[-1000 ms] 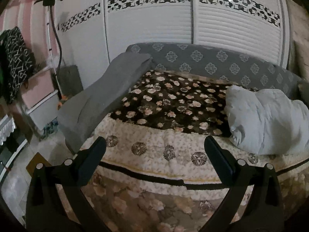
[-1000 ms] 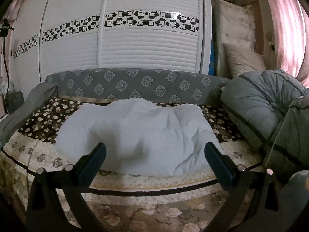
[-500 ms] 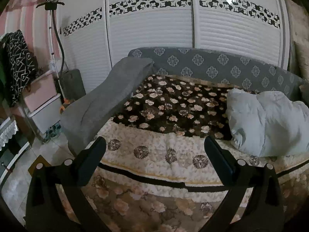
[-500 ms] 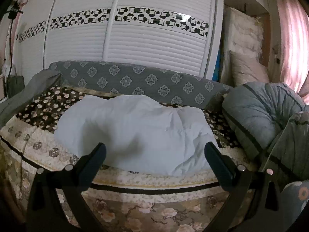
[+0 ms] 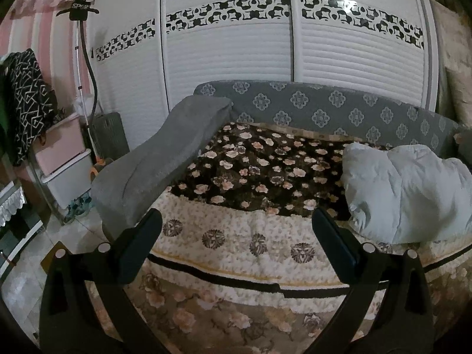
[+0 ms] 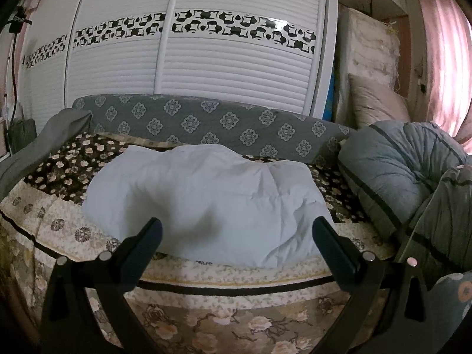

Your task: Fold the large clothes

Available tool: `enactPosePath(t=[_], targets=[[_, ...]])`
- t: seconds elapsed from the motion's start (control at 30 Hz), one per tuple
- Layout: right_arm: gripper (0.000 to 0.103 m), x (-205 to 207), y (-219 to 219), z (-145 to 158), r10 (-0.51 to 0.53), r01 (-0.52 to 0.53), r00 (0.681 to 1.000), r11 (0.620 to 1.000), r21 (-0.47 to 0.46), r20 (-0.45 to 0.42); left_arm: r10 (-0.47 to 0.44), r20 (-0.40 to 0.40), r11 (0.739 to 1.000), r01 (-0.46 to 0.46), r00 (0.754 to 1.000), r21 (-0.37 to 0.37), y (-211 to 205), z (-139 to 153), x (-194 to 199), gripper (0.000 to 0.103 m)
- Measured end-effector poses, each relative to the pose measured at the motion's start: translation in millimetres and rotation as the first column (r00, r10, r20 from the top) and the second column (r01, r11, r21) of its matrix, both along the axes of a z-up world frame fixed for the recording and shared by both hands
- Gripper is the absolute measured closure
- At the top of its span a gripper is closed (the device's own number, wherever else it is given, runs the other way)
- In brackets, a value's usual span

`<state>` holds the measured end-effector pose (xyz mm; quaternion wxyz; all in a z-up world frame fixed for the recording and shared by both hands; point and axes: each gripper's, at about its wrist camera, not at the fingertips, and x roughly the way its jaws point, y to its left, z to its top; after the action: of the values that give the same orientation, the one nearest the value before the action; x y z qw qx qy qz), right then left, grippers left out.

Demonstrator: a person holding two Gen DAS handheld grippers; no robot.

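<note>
A pale blue puffy garment [image 6: 206,203] lies crumpled on the floral bedspread [image 6: 67,165], near the bed's front edge. It also shows in the left wrist view [image 5: 404,194] at the right. My right gripper [image 6: 236,236] is open and empty, held in front of the garment, short of the bed's edge. My left gripper [image 5: 236,230] is open and empty, facing the bare floral bedspread [image 5: 259,171] to the left of the garment.
A grey patterned headboard [image 6: 206,121] runs along the back before white wardrobe doors [image 5: 224,59]. A grey cushion [image 5: 165,159] drapes the bed's left side. Grey quilted bedding [image 6: 395,171] is piled at the right. Storage boxes [image 5: 67,165] and a lamp stand [image 5: 88,53] stand at left.
Both grippers have drifted slightly, so the bed and garment sit a little differently in each view. Both stay open and empty. The garment has not moved.
</note>
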<state>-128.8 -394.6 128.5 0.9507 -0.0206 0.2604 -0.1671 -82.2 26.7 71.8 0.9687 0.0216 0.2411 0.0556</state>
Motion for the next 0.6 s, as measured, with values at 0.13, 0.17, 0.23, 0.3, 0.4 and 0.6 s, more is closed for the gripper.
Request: enactPosePath(t=[0.13, 0.17, 0.23, 0.3, 0.4, 0.6], targets=[[0.002, 0.3, 0.3, -0.2, 0.002, -0.002, 1.0, 1.0, -0.002, -0.001, -0.004, 0.016, 1.0, 0.004, 1.0, -0.006, 0.7, 1.2, -1.0, 0.003], [0.002, 0.4, 0.0, -0.9, 0.005, -0.005, 1.0, 1.0, -0.004, -0.004, -0.003, 0.019, 1.0, 0.003, 1.0, -0.002, 0.5, 1.3, -0.7, 0.003], [0.002, 0.4, 0.5, -1.4, 0.007, -0.007, 1.0, 1.0, -0.006, -0.007, -0.006, 0.018, 1.0, 0.006, 1.0, -0.001, 0.0, 1.1, 0.2, 0.003], [0.002, 0.7, -0.1, -1.8, 0.011, -0.011, 1.0, 1.0, -0.008, -0.009, 0.008, 0.009, 1.0, -0.008, 1.0, 0.008, -1.2, 0.6, 0.0, 0.003], [0.002, 0.9, -0.9, -2.1, 0.014, -0.014, 1.0, 1.0, -0.009, -0.012, 0.036, -0.008, 0.999, -0.036, 0.999, 0.021, 1.1, -0.6, 5.7, 0.003], [0.002, 1.6, -1.1, -2.5, 0.016, -0.017, 1.0, 1.0, -0.011, -0.018, 0.048, -0.008, 0.999, -0.047, 0.999, 0.007, 7.7, 0.0, 8.2, 0.003]])
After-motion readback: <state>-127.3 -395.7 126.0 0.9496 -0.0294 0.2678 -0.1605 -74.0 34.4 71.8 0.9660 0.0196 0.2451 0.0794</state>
